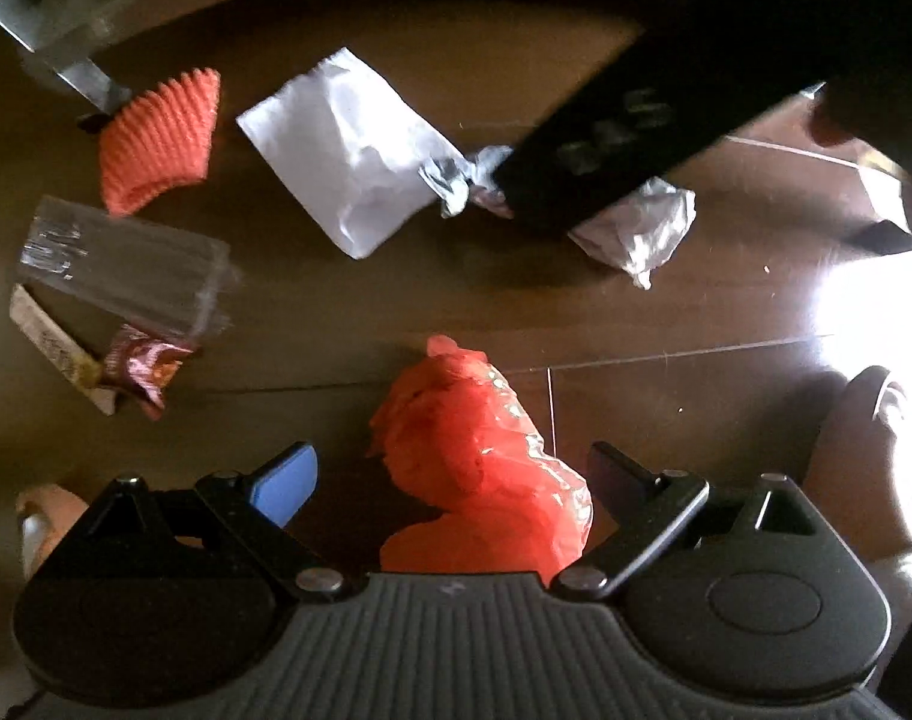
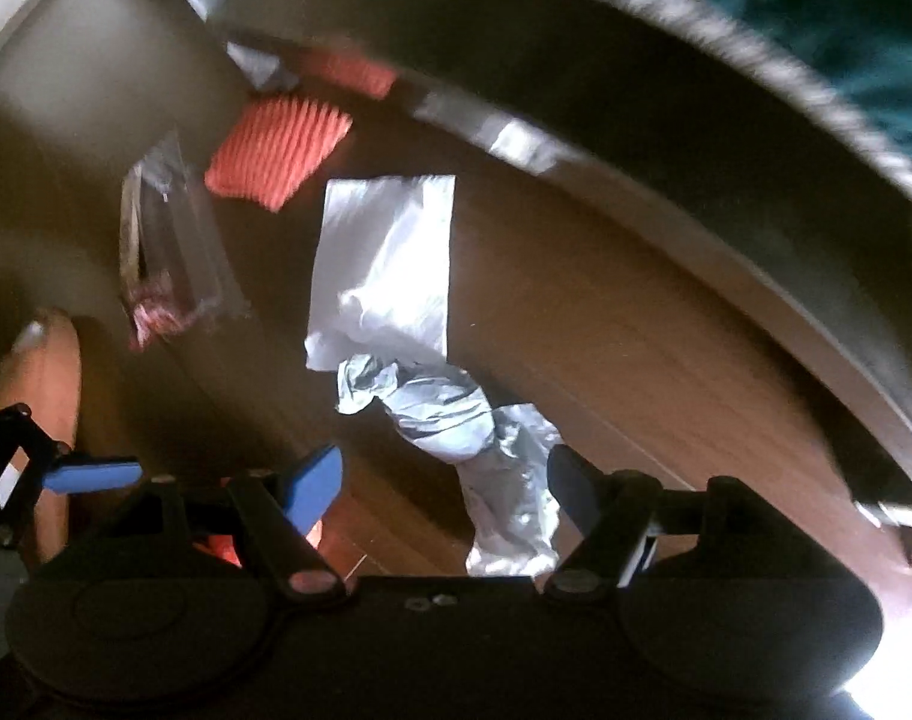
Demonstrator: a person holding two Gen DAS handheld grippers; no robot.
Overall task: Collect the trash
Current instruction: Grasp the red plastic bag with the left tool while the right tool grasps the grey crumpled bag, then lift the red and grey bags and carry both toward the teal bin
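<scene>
Two fisheye views, each mounted just behind a handheld gripper and looking steeply down along its fingers at a dark wooden floor point(image 1: 666, 312). The left wrist view sits close above a crumpled red plastic bag point(image 1: 480, 462). The right wrist view, blurred, sits close above a crumpled silvery wrapper point(image 2: 474, 420). Both views share the white paper sheet point(image 1: 342, 150) point(image 2: 390, 258), the orange ribbed piece point(image 1: 162, 141) point(image 2: 279, 150) and the clear plastic packet point(image 1: 126, 267) point(image 2: 168, 228).

Dim scene, blown-out window glare on wooden floor point(image 1: 864, 312) lower right, heavy motion blur in right wrist view, fisheye-bent edges.
</scene>
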